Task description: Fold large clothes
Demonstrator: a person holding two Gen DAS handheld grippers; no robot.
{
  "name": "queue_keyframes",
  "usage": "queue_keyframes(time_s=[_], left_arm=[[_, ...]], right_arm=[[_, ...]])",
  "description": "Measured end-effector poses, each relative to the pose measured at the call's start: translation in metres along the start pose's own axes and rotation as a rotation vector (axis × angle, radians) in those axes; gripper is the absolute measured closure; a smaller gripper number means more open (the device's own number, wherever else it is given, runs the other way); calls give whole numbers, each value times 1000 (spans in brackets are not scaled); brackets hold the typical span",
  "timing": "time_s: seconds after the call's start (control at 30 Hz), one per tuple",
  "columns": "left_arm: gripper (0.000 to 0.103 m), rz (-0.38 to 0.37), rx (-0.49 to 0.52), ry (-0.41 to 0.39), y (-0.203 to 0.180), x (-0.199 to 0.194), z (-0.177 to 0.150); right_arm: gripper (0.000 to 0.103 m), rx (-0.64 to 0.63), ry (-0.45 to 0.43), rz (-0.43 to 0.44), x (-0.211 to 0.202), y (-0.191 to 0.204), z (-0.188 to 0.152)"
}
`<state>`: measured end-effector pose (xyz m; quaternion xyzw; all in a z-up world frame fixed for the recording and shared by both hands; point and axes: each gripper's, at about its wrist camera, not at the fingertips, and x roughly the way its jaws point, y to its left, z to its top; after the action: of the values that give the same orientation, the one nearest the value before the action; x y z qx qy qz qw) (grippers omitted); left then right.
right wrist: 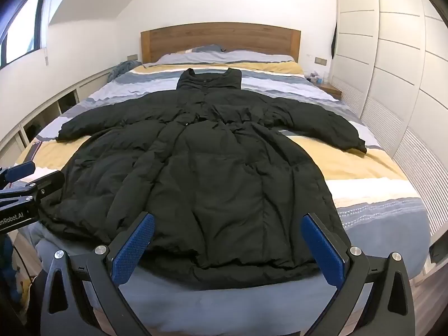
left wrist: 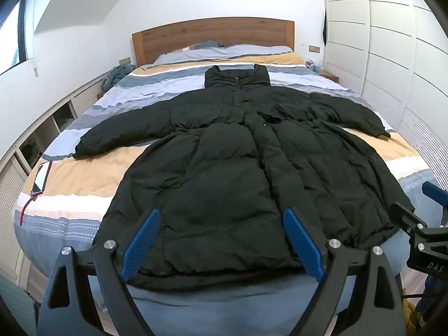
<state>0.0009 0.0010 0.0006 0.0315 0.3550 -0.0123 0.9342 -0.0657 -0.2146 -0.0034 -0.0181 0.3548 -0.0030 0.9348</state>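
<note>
A large black puffer coat (left wrist: 240,162) lies flat, front up, on the bed, collar toward the headboard, both sleeves spread out sideways. It also shows in the right wrist view (right wrist: 212,173). My left gripper (left wrist: 221,218) is open and empty, hovering just above the coat's hem at the foot of the bed. My right gripper (right wrist: 228,222) is open and empty, also above the hem, to the right of the left one. The right gripper's side shows at the left wrist view's right edge (left wrist: 420,224).
The bed (left wrist: 84,184) has a striped blue, white and tan duvet and a wooden headboard (left wrist: 212,36). A phone with a red strap (left wrist: 42,179) lies near the bed's left edge. White wardrobes (left wrist: 392,56) stand right, low shelves (left wrist: 50,128) left.
</note>
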Motion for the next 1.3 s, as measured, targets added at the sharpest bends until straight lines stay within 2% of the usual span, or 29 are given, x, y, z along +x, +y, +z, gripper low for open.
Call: queue_keyframes(time_s=[0.43,0.73,0.93,1.13,1.3], left_arm=[[12,-6,-29,-14,-8,8,0],[12,-32,-62,13,3,18,6],[13,-34,-42,7,4,16,6],[13,-13,12,-37,-2,6,11],[12,-9,16,-53,2,-3,18]], right_arm=[[0,-4,5,-7,-1,-11,7],[0,-33,14,-22,5,-4,15],[0,-43,15,-23,8,0,17],[0,-40,3,-47,6,0,18],[0,-25,-10,-57,0,1,18]])
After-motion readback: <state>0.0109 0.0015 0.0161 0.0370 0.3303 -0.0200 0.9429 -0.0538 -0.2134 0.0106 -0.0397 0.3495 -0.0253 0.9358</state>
